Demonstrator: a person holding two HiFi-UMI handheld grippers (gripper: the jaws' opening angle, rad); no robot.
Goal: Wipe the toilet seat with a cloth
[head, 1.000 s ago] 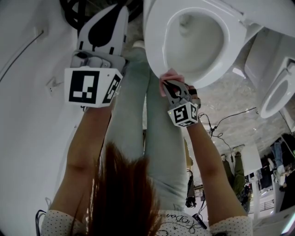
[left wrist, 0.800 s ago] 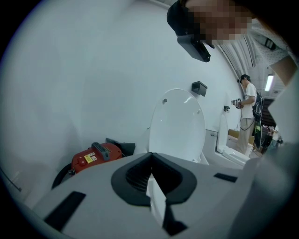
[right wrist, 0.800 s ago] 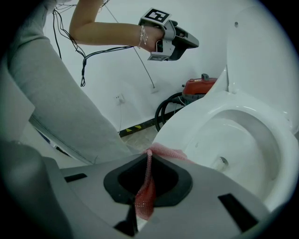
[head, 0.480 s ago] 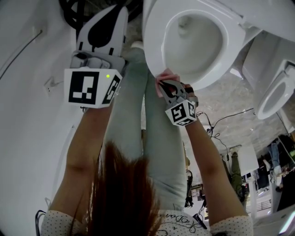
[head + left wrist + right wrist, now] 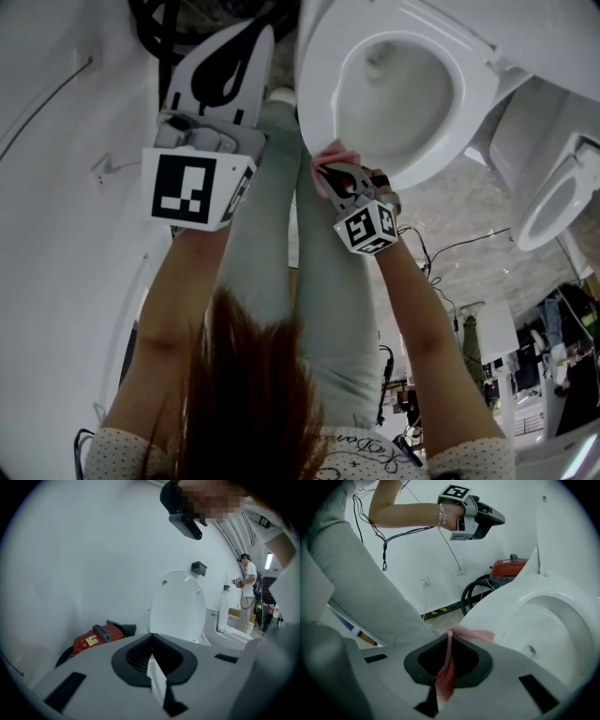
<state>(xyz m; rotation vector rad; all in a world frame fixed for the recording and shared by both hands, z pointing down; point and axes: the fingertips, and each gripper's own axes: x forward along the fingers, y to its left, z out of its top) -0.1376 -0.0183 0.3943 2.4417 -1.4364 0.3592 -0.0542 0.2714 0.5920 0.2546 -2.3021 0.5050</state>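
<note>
Sliding slightly left along the front rim since a second ago, the right claw stays clamped on the pink cloth, which is pressed to the toilet seat. From there the seat's rim curves away ahead and rightward. The left claw, closed on nothing, hangs farther off, left of the bowl.

Cloth on toilet seat rim, between right gripper fingers (left gripper apart, left of seat).
</note>
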